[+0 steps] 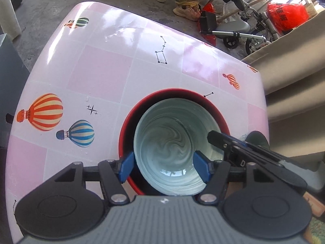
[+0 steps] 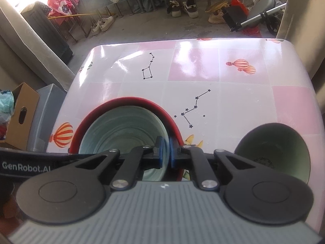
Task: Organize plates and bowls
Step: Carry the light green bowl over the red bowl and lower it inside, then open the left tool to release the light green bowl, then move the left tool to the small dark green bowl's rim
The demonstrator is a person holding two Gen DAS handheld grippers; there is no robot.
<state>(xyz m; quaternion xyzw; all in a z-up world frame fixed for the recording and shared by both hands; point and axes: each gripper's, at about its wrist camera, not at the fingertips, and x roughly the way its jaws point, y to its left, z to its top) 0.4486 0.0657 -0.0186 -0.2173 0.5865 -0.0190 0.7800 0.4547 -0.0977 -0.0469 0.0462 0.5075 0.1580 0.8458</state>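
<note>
The far half of the table is left bare for passage. The near edge is blocked by the nested pale bowl in the red bowl, and by the green bowl beside them.

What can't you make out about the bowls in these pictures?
- Pale bowl: near rim, hidden by left gripper in left view.
- Red bowl: inside, covered by pale bowl, both views.
- Green bowl: near edge behind right gripper; bottom too dark.
</note>
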